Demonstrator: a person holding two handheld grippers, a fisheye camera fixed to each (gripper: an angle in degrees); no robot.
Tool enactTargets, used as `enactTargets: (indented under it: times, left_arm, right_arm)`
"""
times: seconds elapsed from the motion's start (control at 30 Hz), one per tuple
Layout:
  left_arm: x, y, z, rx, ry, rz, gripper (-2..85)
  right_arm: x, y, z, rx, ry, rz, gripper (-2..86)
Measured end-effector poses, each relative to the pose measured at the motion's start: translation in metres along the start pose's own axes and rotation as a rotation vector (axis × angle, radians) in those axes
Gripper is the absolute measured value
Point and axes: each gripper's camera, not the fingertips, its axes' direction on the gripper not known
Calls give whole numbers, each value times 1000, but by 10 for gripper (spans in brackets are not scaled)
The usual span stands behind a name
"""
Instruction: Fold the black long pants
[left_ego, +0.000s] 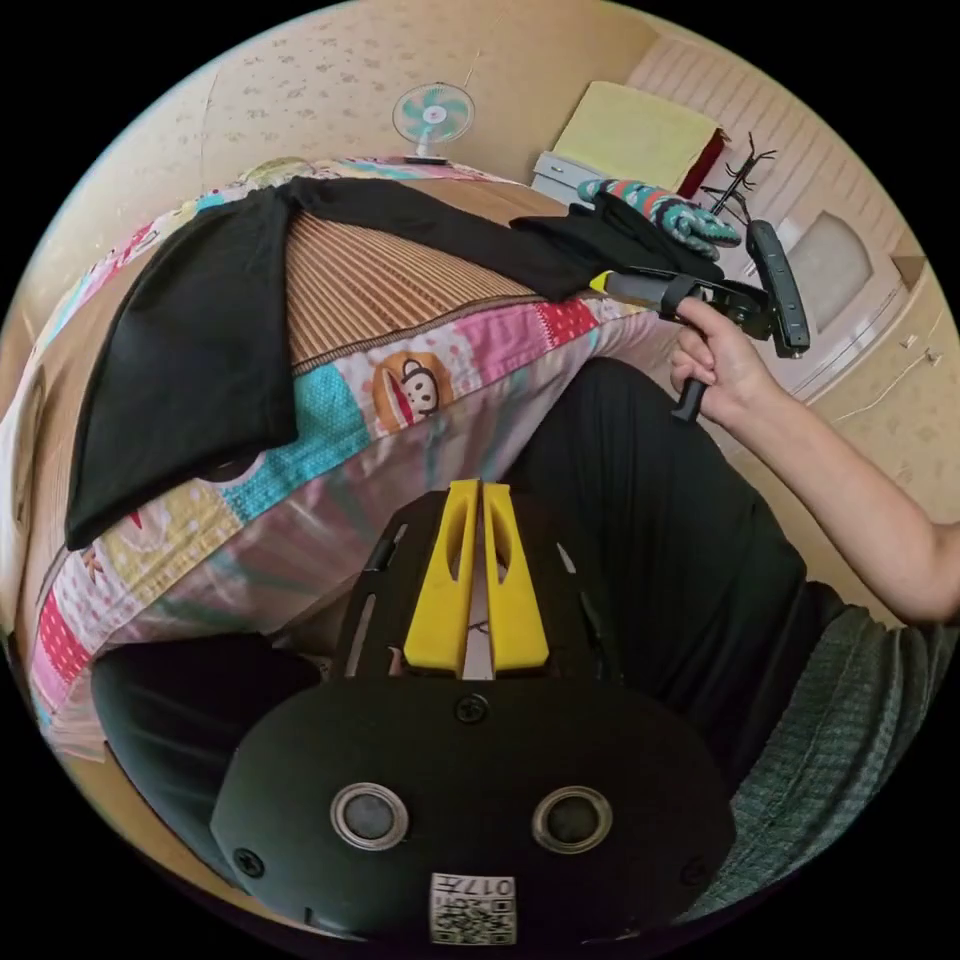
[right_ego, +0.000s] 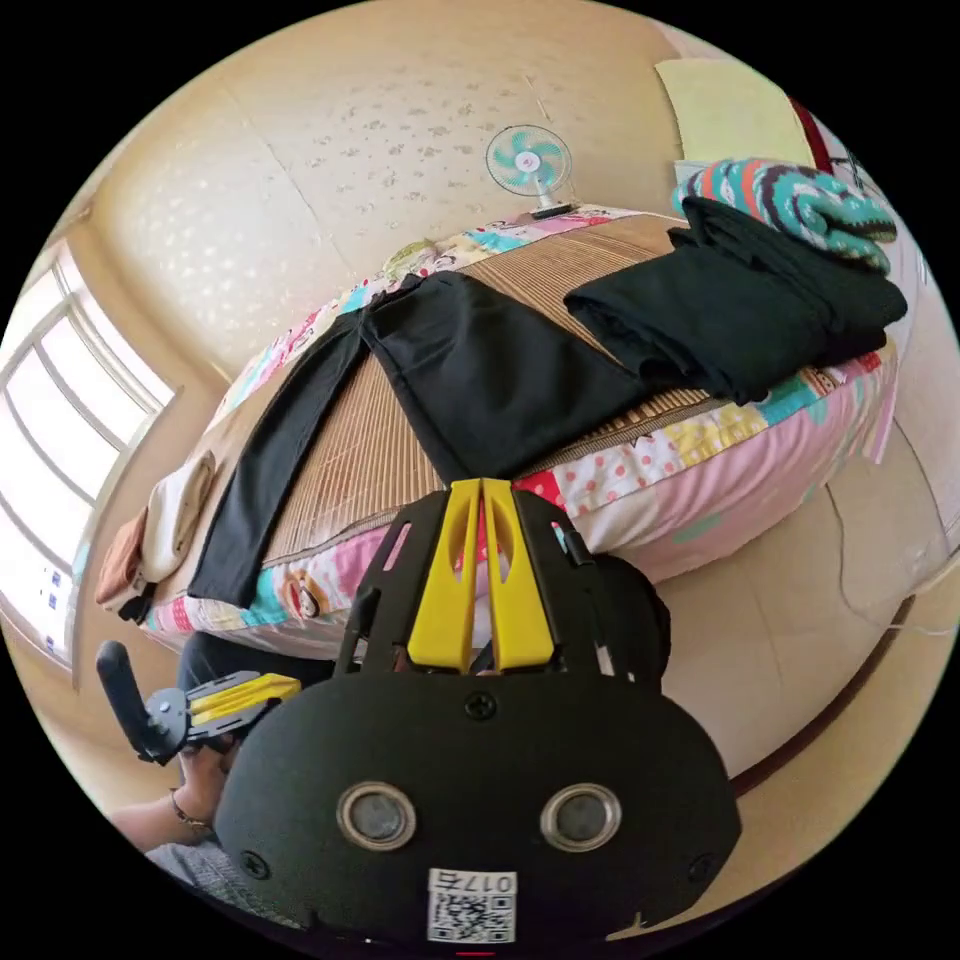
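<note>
Black long pants (right_ego: 470, 380) lie spread open on the bed (right_ego: 640, 480), legs diverging across the woven mat (right_ego: 350, 450). Left hand-held gripper (left_ego: 478, 487) and right hand-held gripper (right_ego: 480, 485) hang off the near bed edge, apart from the pants, yellow jaws pressed together on nothing. Folded dark clothes (right_ego: 740, 300) sit at the right, beside a patterned bundle (right_ego: 790, 195).
</note>
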Motion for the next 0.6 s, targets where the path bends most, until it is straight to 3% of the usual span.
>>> enactTargets:
  times: [0.13, 0.27, 0.4, 0.6]
  left_arm:
    - [19, 42, 4, -25, -209, 148, -10]
    - [9, 49, -5, -47, -179, 125, -10]
    - [-10, 58, -15, -41, -182, 63, -10]
    - [-37, 60, -37, -33, -210, 8, -10]
  right_arm:
    - [-24, 22, 11, -55, 93, -96, 3]
    - [-23, 41, 0, -66, 30, -9, 3]
    - [-43, 63, -7, -114, -102, -129, 3]
    - [-51, 76, 5, -214, 56, -127, 2]
